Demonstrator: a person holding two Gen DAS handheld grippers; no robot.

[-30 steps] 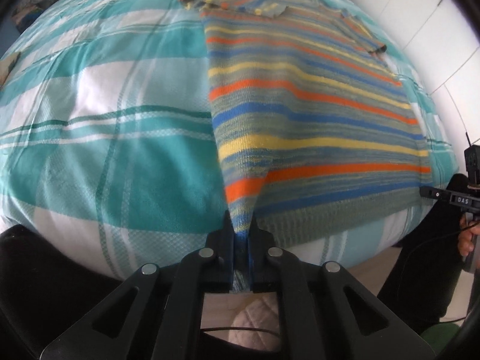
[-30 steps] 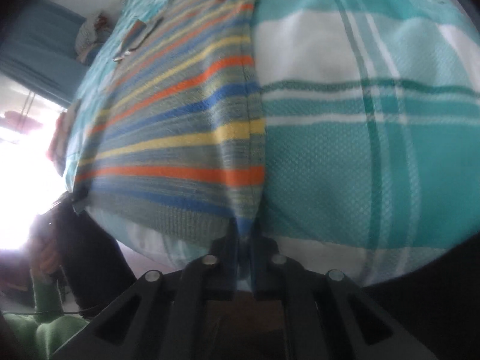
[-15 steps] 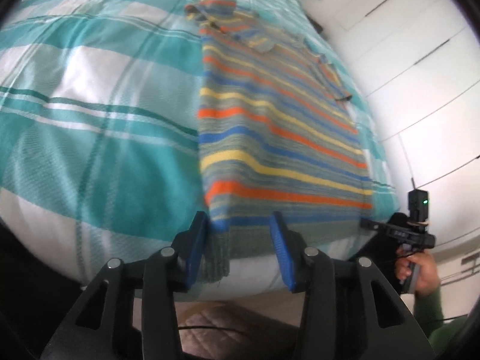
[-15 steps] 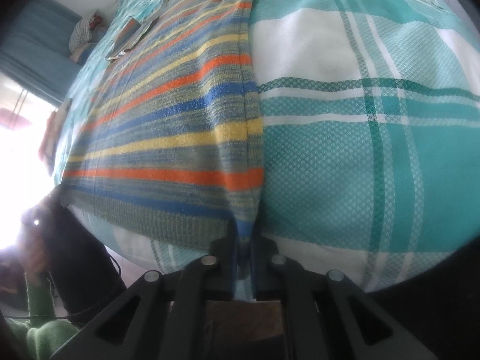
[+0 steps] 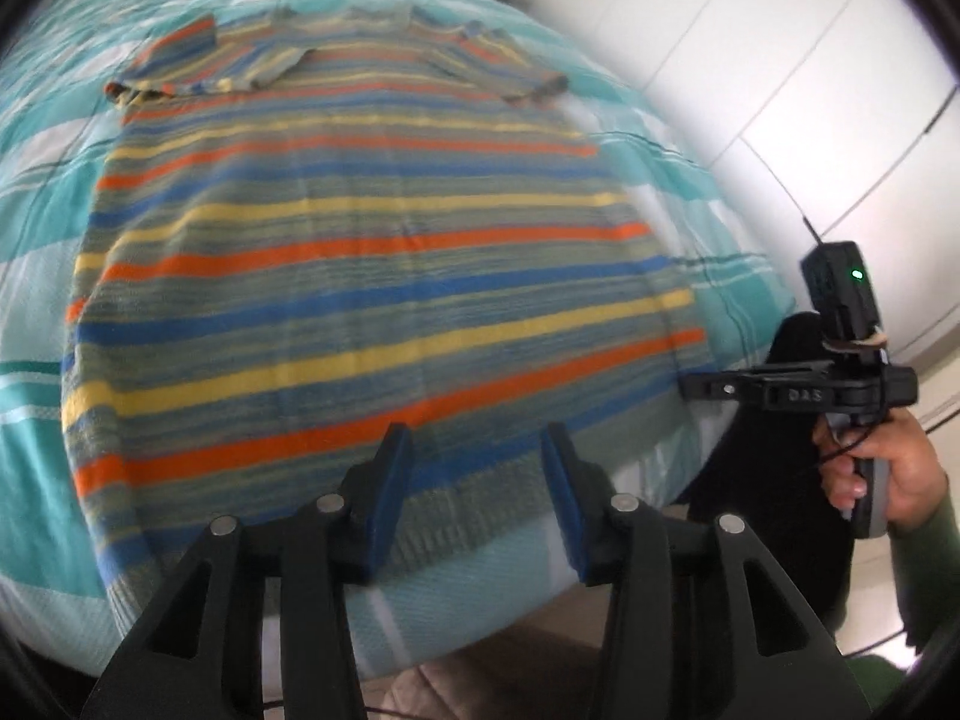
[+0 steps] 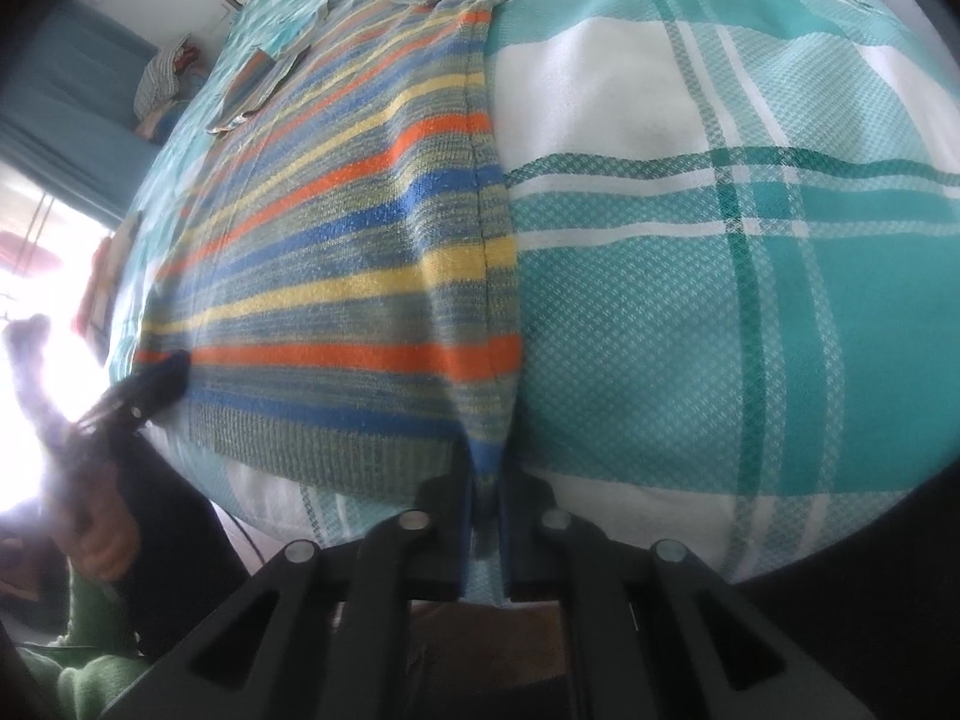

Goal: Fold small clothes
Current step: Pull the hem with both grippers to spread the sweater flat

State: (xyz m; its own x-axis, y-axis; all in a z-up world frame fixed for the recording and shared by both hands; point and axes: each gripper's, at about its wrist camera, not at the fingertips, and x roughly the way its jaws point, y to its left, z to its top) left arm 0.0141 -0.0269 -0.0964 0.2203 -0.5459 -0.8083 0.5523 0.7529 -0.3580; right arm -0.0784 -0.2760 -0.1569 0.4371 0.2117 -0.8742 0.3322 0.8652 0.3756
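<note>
Since a second ago the left gripper [image 5: 474,498] has let go of the hem corner it was pinching and swung rightward; its jaws now stand wide apart, above the middle of the near hem with nothing between them. Across the bed [image 5: 36,276], the striped sweater [image 5: 360,252] lies spread flat, neck at the far end, ribbed hem at the near edge of the mattress, sleeves tucked across the far part. Further right, the right gripper [image 6: 485,516] has kept its place and stays clamped narrow on the sweater's near right hem corner.

Likely trouble: with only one corner held, any lift or pull by the right gripper would drag the cloth askew and wrinkle the flat body, and the hem, lying close to the bed's near edge, could slide off it. The freed left corner may also curl under. If the left gripper bites mid-hem it could gather both layers unevenly.

Room to move looks generous: bare plaid cover lies left of the sweater and right of it, and beyond the neck. To the far right, white cupboard doors [image 5: 780,90] stand past the bed's edge.
</note>
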